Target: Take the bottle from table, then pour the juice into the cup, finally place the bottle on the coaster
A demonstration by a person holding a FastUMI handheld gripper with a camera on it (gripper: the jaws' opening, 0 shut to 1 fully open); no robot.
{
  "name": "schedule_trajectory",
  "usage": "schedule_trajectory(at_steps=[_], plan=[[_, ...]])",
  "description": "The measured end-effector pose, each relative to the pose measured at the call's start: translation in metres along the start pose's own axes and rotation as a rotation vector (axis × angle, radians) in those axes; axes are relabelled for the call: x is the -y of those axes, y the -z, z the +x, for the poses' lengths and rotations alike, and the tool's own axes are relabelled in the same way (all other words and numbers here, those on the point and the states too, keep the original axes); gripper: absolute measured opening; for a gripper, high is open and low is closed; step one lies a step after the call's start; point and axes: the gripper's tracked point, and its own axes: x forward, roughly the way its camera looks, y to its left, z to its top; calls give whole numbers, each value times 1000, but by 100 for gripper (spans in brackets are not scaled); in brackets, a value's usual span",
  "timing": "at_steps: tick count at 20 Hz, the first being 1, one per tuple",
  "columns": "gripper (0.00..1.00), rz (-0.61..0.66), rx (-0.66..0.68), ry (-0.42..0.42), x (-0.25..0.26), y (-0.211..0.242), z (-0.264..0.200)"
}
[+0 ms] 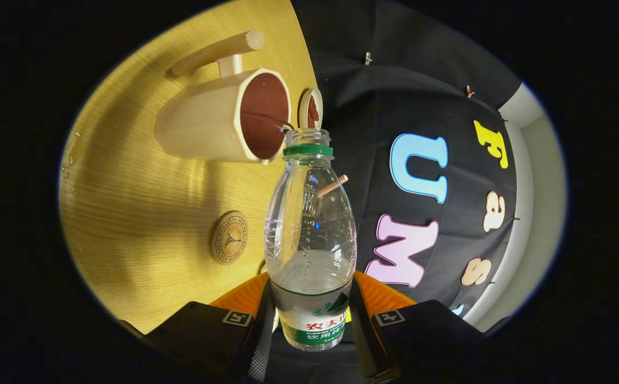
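Observation:
My gripper (309, 320) is shut on a clear plastic bottle (309, 224), with a finger pressing on each side of its labelled lower part. The bottle has a green neck ring and no cap. Clear liquid lies in the part nearest the fingers. The view is rolled, so the wooden table (128, 213) stands like a wall beside the bottle. A cream cup (208, 125) with a brown inside and a wooden handle (219, 50) sits just beyond the bottle's mouth, which is close to the cup's rim. A round wooden coaster (228, 237) lies on the table near my fingers, beside the bottle.
A small round cream-rimmed object (310, 108) sits just past the cup, near the table edge. A few droplets (68, 165) mark the table's far side. The booth's black cloth wall (437, 96) hangs beyond the table edge, with a pale wall strip (533, 176) beside it.

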Motion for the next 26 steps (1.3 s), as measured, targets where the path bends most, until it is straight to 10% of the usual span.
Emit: schedule_trajectory(at_steps=[26], plan=[[67,-146,13,76,32,-4,3]])
